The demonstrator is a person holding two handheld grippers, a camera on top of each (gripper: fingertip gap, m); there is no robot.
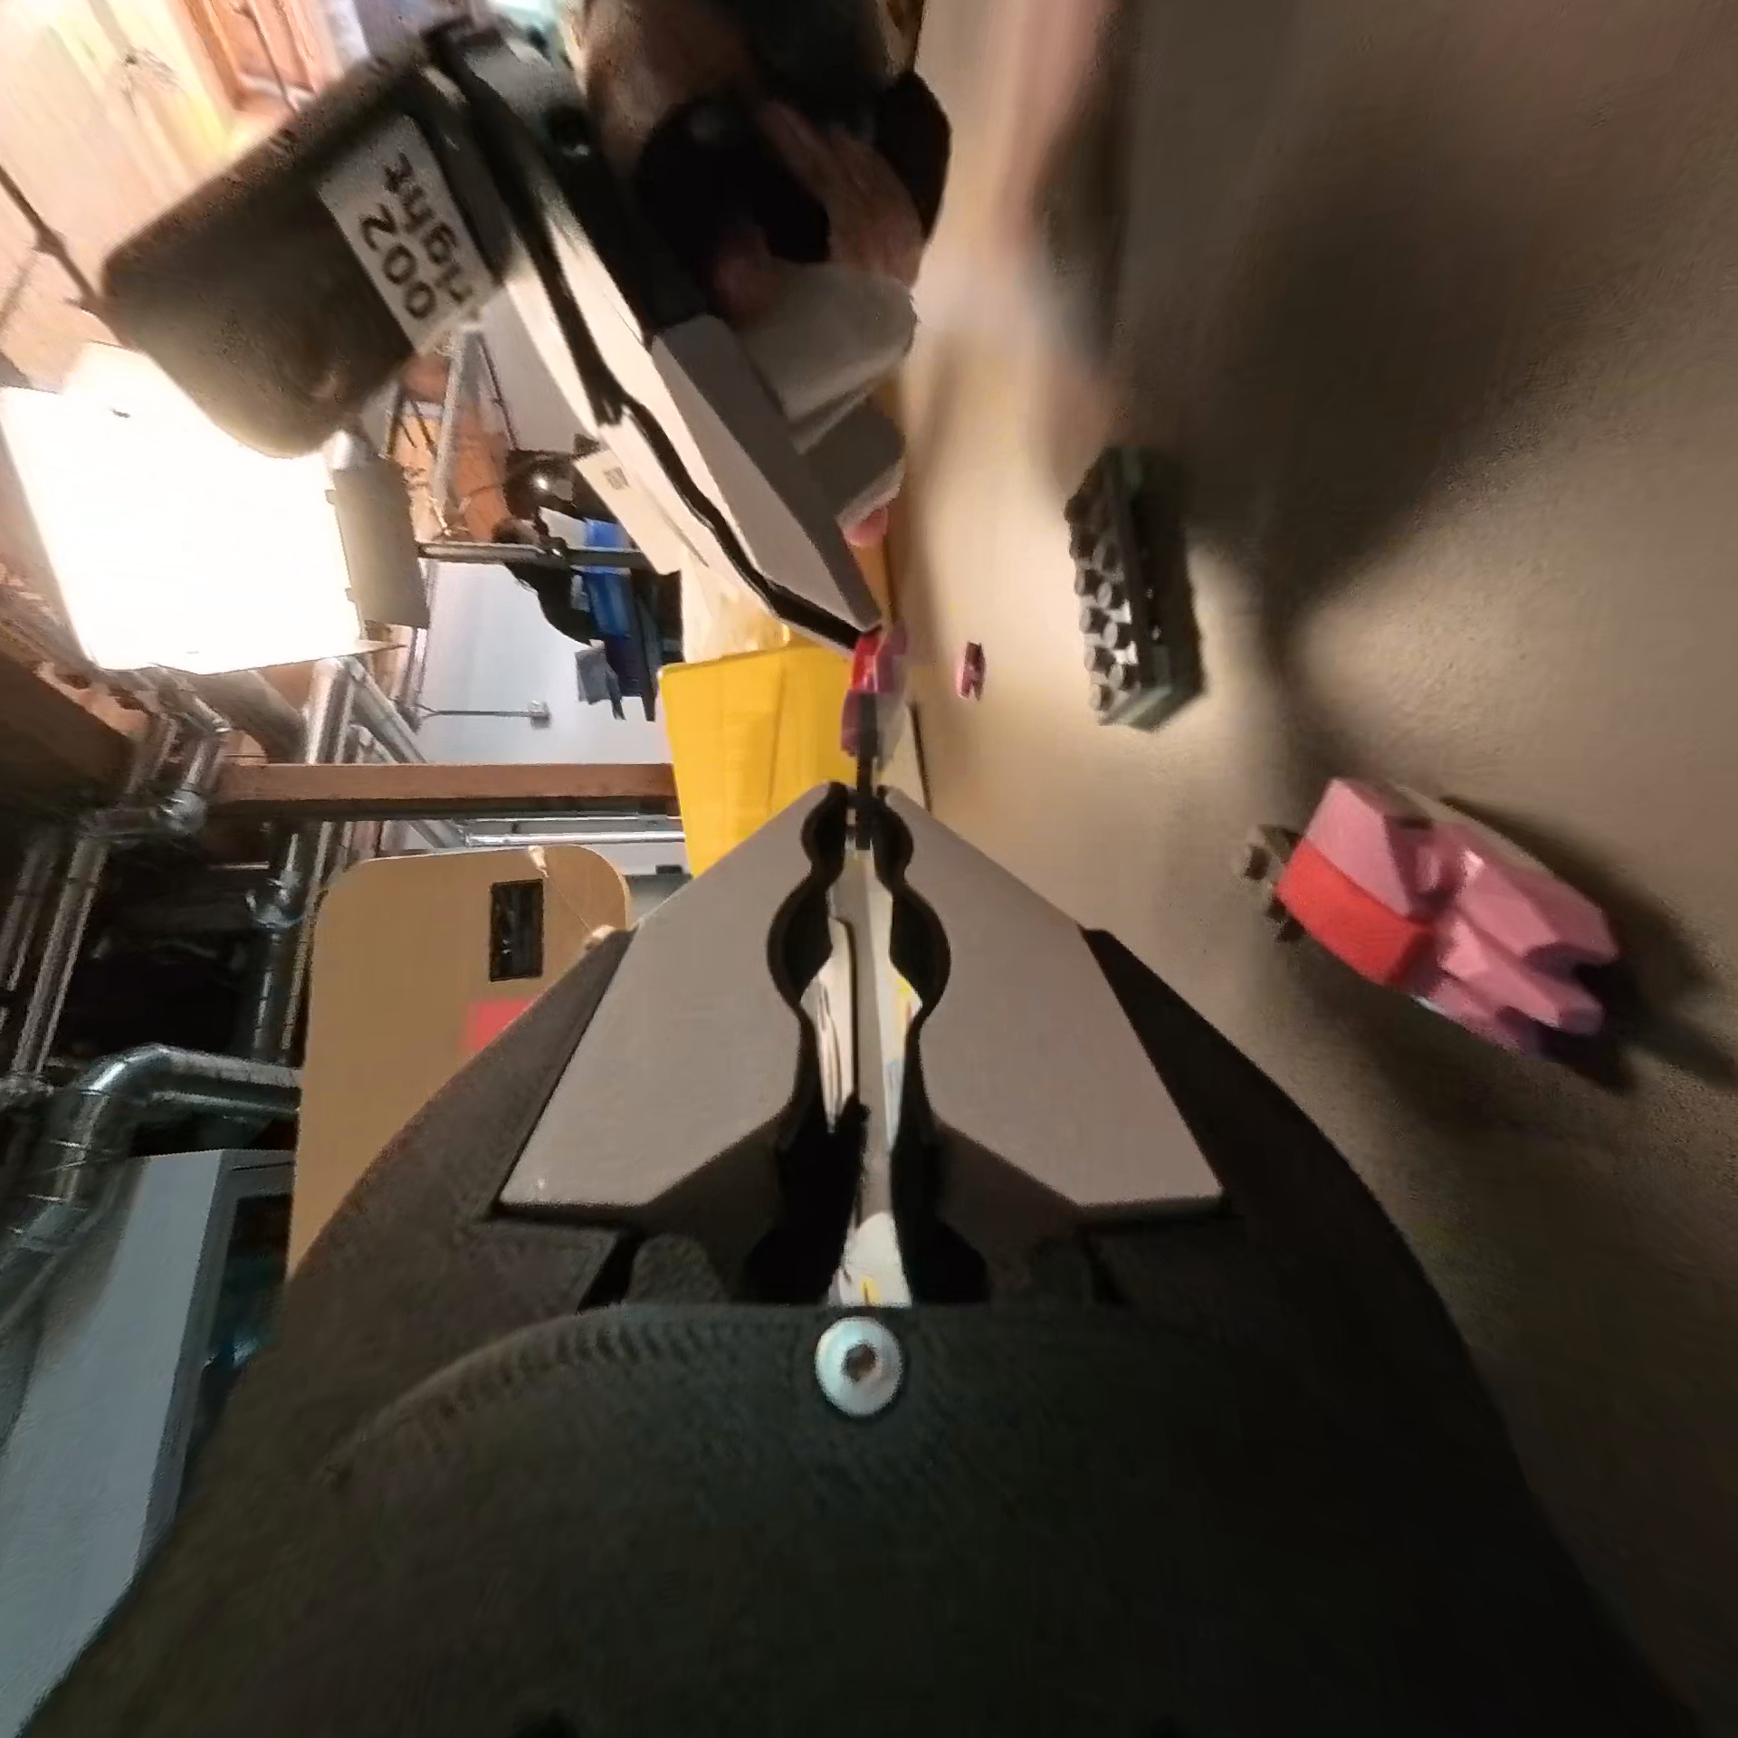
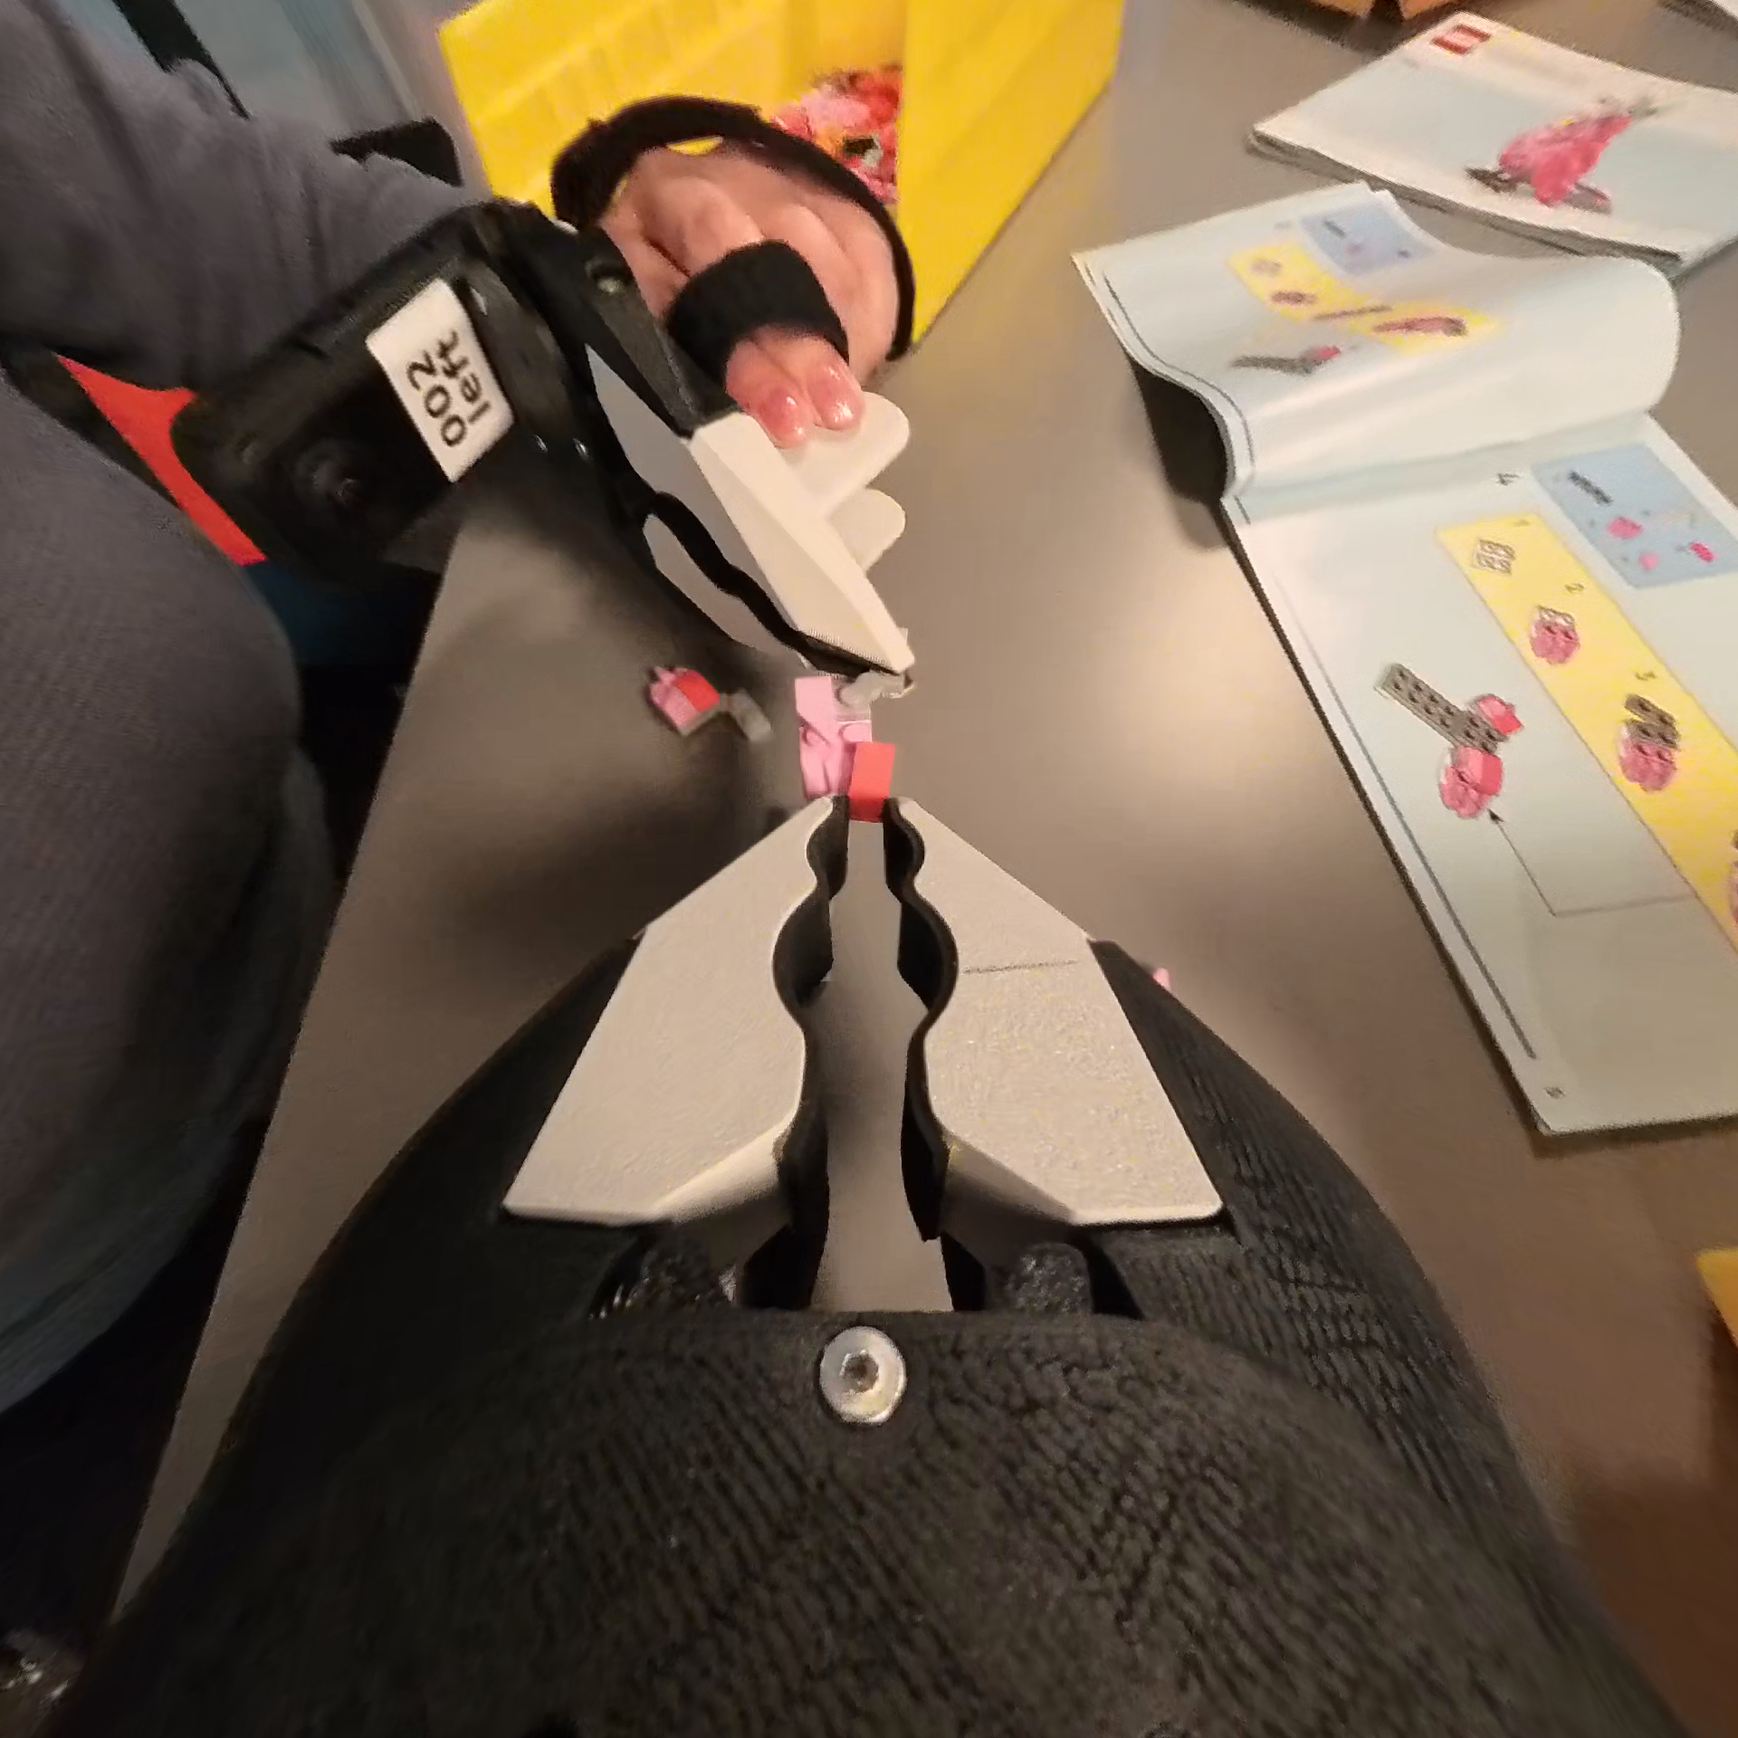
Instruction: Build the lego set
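A small brick assembly hangs in the air between my two grippers: a pink body (image 2: 820, 743), a red brick (image 2: 872, 773) on its side and a grey piece (image 2: 863, 694) at its far end. My right gripper (image 2: 865, 811) is shut on the red brick, with both pads against it. My left gripper (image 1: 861, 809) is shut on the thin grey piece, which runs forward to the pink and red assembly (image 1: 875, 672). In the right wrist view the left gripper (image 2: 882, 672) comes in from the upper left. In the left wrist view the right gripper (image 1: 870, 625) comes in from the top.
On the grey table (image 2: 1082, 752) lie a second small pink, red and grey assembly (image 2: 691, 701), a dark studded plate (image 1: 1133, 588), a tiny pink piece (image 1: 969, 670) and open instruction booklets (image 2: 1411, 395). A yellow bin (image 2: 997, 141) of bricks stands behind. A person's sleeve fills the left. Only a small space, under 4 cm, lies between the two pairs of fingers.
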